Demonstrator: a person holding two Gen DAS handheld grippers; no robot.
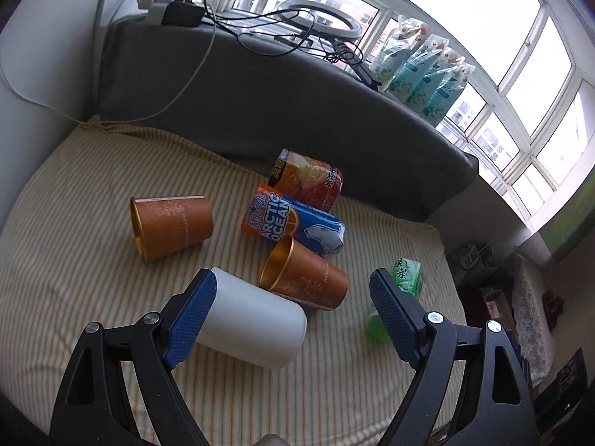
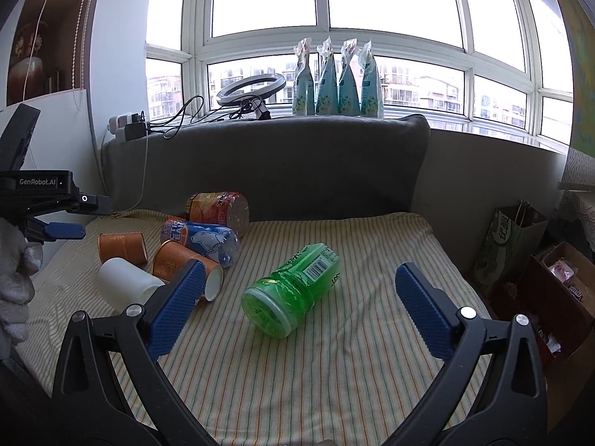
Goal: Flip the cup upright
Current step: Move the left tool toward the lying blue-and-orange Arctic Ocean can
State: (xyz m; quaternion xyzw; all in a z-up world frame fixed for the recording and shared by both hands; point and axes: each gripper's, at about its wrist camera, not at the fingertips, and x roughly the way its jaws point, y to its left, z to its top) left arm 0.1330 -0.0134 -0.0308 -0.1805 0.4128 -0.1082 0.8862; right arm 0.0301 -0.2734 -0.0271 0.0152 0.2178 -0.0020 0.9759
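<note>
A white cup (image 1: pixel 253 321) lies on its side on the striped cushion (image 1: pixel 74 260), and my left gripper (image 1: pixel 293 278) hovers open above it, its left finger beside the cup. Two orange paper cups lie tipped over: one (image 1: pixel 171 225) at the left, one (image 1: pixel 303 278) just behind the white cup. In the right wrist view my right gripper (image 2: pixel 301 278) is open around nothing, with a green bottle (image 2: pixel 292 290) lying between and beyond its fingers. The white cup (image 2: pixel 124 284) and orange cups (image 2: pixel 121 247) (image 2: pixel 186 265) show at the left there, with my left gripper (image 2: pixel 63 230) above them.
A blue Arctic Ocean bottle (image 1: pixel 297 225) and a red-orange bottle (image 1: pixel 308 178) lie behind the cups. A grey backrest (image 1: pixel 260 104) carries cables, a power strip (image 1: pixel 167 3) and a ring light (image 1: pixel 319 16). Bags and boxes (image 2: pixel 539 282) stand off the cushion's right edge.
</note>
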